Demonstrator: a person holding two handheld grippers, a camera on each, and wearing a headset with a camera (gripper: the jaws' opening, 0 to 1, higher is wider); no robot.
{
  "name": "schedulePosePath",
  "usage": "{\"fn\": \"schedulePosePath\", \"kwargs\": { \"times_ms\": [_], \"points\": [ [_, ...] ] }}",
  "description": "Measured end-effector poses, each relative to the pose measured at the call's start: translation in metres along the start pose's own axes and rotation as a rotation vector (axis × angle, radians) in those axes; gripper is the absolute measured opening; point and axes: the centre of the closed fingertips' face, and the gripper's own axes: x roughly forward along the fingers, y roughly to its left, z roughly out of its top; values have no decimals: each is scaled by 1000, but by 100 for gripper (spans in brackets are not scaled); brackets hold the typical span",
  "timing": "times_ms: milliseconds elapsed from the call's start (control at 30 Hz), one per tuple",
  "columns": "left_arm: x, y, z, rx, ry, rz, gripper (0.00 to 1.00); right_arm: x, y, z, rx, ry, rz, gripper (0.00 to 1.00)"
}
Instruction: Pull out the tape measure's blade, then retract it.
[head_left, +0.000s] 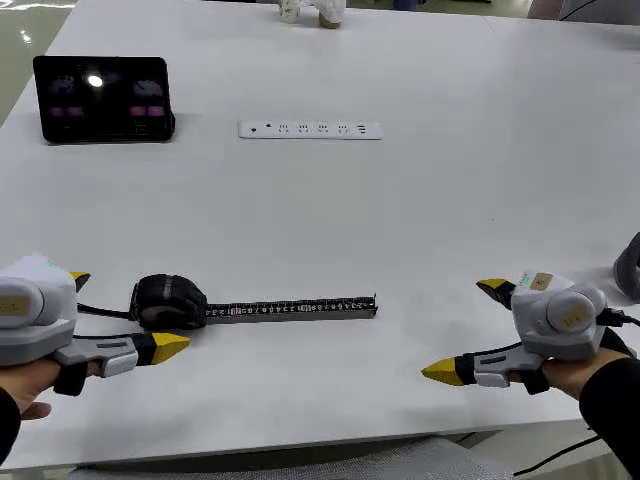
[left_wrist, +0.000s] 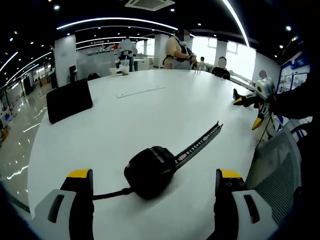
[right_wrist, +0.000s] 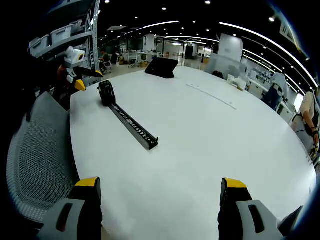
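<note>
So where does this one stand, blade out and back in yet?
Done: the blade lies extended on the table from the tape measure. In hand: nothing; the left hand-held gripper is open beside it, the right hand-held gripper open, apart. Left: retracting.

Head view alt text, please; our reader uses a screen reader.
A black tape measure lies on a white table, blade extended rightward. The open left gripper flanks its case; the open right gripper sits apart from the blade's tip. A tablet and power strip lie beyond.
</note>
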Motion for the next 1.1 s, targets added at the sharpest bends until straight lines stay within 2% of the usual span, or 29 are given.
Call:
{"fn": "schedulePosePath", "kwargs": {
  "times_ms": [200, 400, 500, 533, 600, 633, 667, 700, 767, 833, 933, 1000, 1033, 1100],
  "points": [
    [10, 0, 2, -12, 30, 19, 99, 3, -3, 8, -40, 8, 8, 99],
    [14, 0, 13, -25, 35, 37, 99, 6, -8, 16, -66, 10, 14, 99],
    [17, -1, 14, -68, 44, 41, 99, 8, -9, 17, -69, 16, 27, 99],
    [18, -2, 10, -105, 70, 48, 99, 10, -9, 18, -79, 21, 31, 99],
    [19, -2, -1, -133, 142, 64, 99, 11, -9, 18, -89, 26, 36, 99],
    [22, -1, -2, -143, 148, 73, 99, 12, -9, 19, -94, 31, 41, 99],
    [23, -2, 0, -148, 137, 76, 99, 13, -9, 19, -95, 33, 42, 99],
    [24, -2, 1, -186, 132, 85, 99, 14, -9, 20, -103, 34, 46, 99],
    [24, -1, 1, -220, 139, 104, 99, 15, -8, 21, -113, 40, 54, 99],
    [25, -3, 3, -203, 135, 106, 99, 16, -7, 22, -125, 41, 62, 99],
    [26, -5, 2, -174, 151, 109, 99, 19, -6, 23, -142, 50, 77, 99],
    [26, -1, 3, -226, 149, 149, 99, 21, -3, 25, -148, 56, 92, 99],
    [26, 1, 6, -263, 135, 168, 99, 22, -2, 25, -152, 59, 99, 99],
    [24, 5, 8, -283, 132, 207, 99, 25, -3, 27, -166, 66, 106, 99]
  ]
}}
